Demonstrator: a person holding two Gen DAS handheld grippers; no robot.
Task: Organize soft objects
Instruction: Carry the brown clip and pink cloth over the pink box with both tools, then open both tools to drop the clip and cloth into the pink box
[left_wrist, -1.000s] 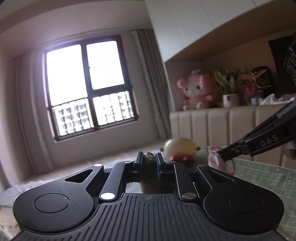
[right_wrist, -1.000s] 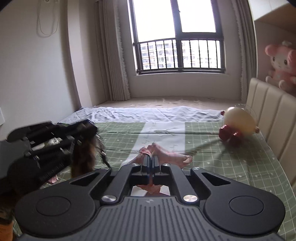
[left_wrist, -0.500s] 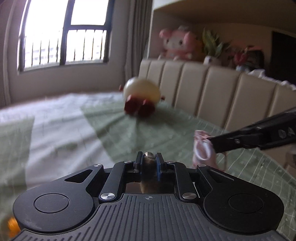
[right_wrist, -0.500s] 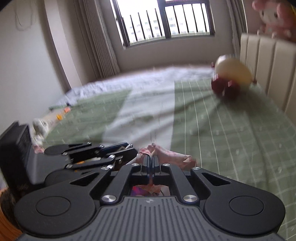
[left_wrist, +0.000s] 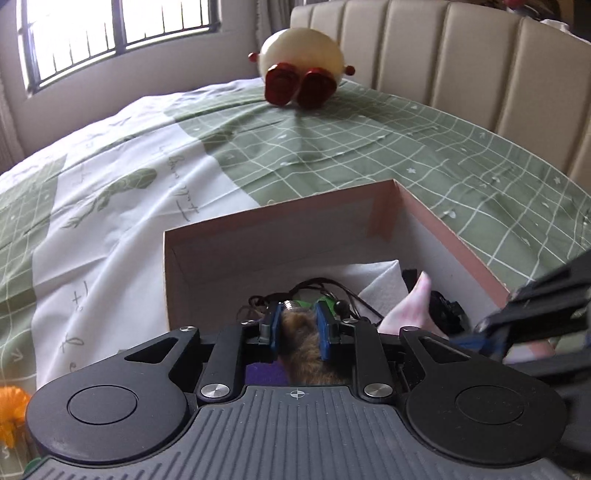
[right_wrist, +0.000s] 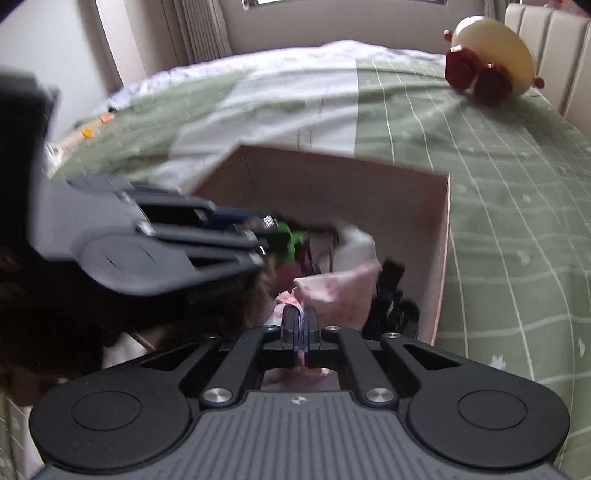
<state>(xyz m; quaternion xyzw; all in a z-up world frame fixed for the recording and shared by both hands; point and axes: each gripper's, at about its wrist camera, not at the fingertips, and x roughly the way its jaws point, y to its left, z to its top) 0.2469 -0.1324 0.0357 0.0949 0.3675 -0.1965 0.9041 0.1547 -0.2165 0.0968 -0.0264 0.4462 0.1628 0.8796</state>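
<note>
A pink cardboard box (left_wrist: 280, 221) stands open on the bed; it also shows in the right wrist view (right_wrist: 441, 236). My left gripper (left_wrist: 298, 317) is shut on a brown furry item (left_wrist: 303, 347) over the box's near side. My right gripper (right_wrist: 300, 317) is shut on a pink patterned cloth (right_wrist: 336, 291) and holds it over the box. That cloth (left_wrist: 413, 302) also shows in the left wrist view. Inside the box lie a white cloth (left_wrist: 380, 277), black things (right_wrist: 391, 299) and something green (right_wrist: 295, 236).
A cream plush with red feet (left_wrist: 301, 70) sits by the padded headboard (left_wrist: 480, 55); it also shows in the right wrist view (right_wrist: 487, 62). The green checked bedspread (left_wrist: 369, 140) surrounds the box. An orange item (left_wrist: 11, 410) lies at the left edge.
Both grippers have come down from above the bed to over the open box, each still holding its item. The box has come into view.
</note>
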